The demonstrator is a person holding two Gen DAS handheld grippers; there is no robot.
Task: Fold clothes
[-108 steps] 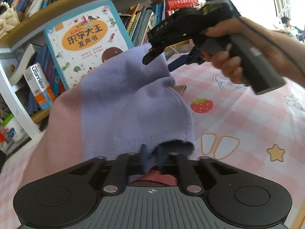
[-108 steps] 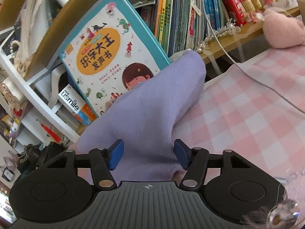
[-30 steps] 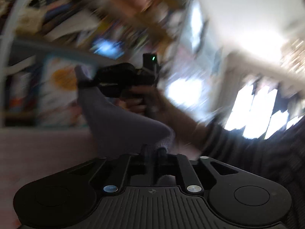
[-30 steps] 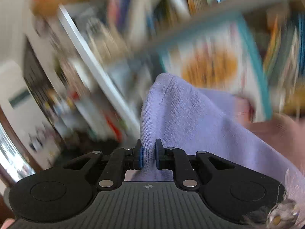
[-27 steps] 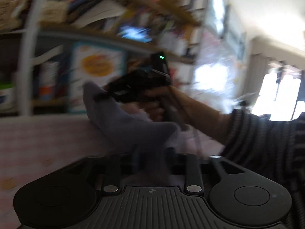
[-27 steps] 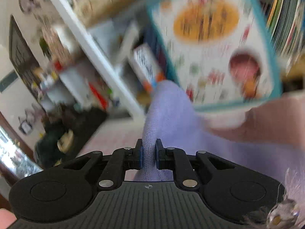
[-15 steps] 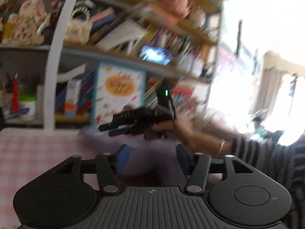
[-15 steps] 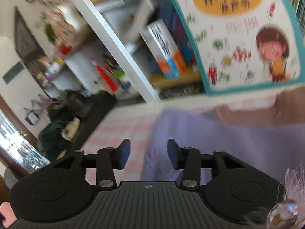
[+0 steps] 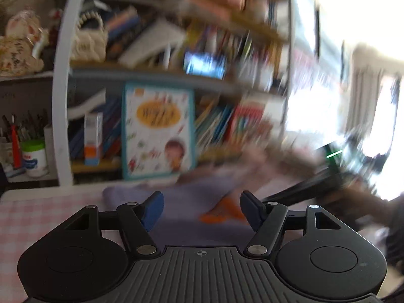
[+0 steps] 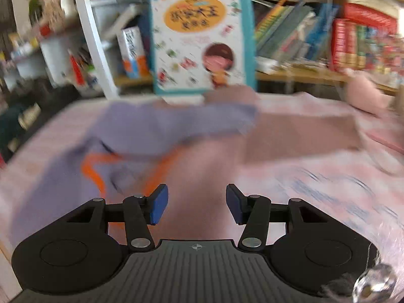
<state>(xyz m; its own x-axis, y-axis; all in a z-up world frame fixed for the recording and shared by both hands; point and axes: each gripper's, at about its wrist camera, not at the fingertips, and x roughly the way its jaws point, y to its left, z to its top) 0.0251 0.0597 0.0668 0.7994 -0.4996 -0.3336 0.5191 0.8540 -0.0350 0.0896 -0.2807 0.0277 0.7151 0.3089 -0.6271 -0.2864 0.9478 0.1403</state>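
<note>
A: As we looked along the left gripper (image 9: 201,209), we found its blue pads (image 9: 152,210) standing well apart, the jaws having just been opening, with nothing pinched between them. The lilac garment (image 9: 181,202) lay flat on the pink checked cloth (image 9: 43,214) beyond the tips, an orange mark (image 9: 222,212) showing on it.

B: And on the right of that view we caught the right gripper (image 9: 303,189), only a dark streak, too blurred for us to read its jaws. Behind stood the bookshelf (image 9: 161,73) and the picture book (image 9: 157,130), upright against it.

A: Once we switched to the right wrist view, we saw that gripper (image 10: 196,205) clearly: pads (image 10: 158,207) parted, having just been opening too, and bare of fabric.

B: We had the garment (image 10: 156,128) spread on the cloth (image 10: 315,176) ahead and to the left of the tips, lilac on the left, a dusty pink part (image 10: 298,131) on the right, orange lines (image 10: 93,171) near the left pad. The picture book (image 10: 199,35) stood just behind it, and a pink plush (image 10: 366,93) sat far right.
</note>
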